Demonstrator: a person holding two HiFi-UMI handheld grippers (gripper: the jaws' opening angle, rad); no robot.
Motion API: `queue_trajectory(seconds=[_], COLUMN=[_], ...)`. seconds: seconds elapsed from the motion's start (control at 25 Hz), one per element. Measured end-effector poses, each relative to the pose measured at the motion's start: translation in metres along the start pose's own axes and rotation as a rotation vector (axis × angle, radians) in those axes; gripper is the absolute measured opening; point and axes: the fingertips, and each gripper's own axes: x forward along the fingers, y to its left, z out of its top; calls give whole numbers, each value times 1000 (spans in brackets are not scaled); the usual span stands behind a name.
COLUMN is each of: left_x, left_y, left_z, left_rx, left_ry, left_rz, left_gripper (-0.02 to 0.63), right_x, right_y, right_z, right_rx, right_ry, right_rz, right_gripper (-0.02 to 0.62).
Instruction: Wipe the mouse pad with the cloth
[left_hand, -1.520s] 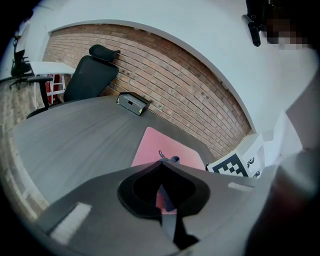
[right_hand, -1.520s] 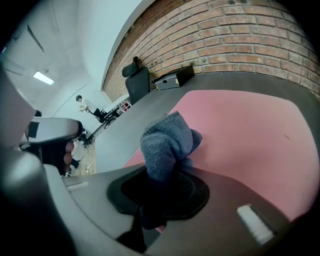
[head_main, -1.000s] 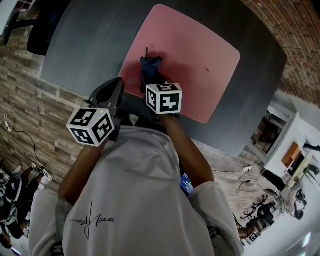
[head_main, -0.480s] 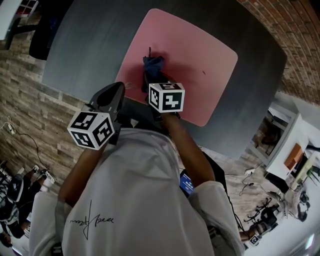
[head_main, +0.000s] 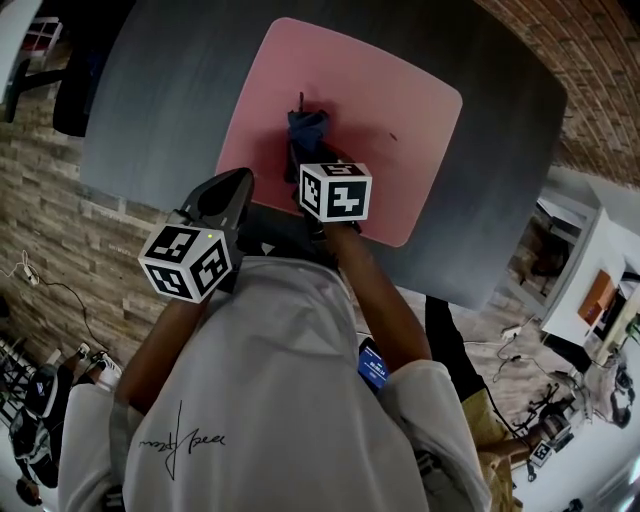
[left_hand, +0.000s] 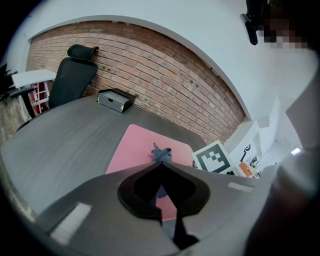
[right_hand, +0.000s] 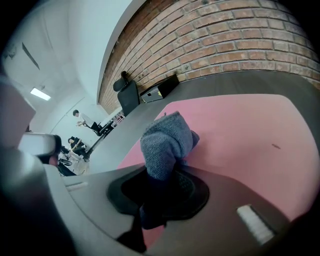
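Right gripper clamped on bunched blue cloth; cloth on pink mouse pad, toward pad's near edge. Left gripper jaws together, nothing between, over near edge of grey table, beside pad.

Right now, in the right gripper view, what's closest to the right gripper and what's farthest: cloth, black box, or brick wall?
1. Cloth: gripped in the jaws, centre.
2. Black box: far across the table, upper left.
3. Brick wall: behind the table, along the top.
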Motion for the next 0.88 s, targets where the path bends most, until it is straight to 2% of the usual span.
queue_trajectory(seconds=[0.88], left_x=[54], left_y=[-62], left_z=[-8], left_rx=[83], left_ry=[108], left_rz=[-150], left_gripper=[11], right_x=[-58], right_y=[-92], right_z=[-6], right_rx=[169], right_ry=[-69], right_rz=[-122], right_gripper=[71])
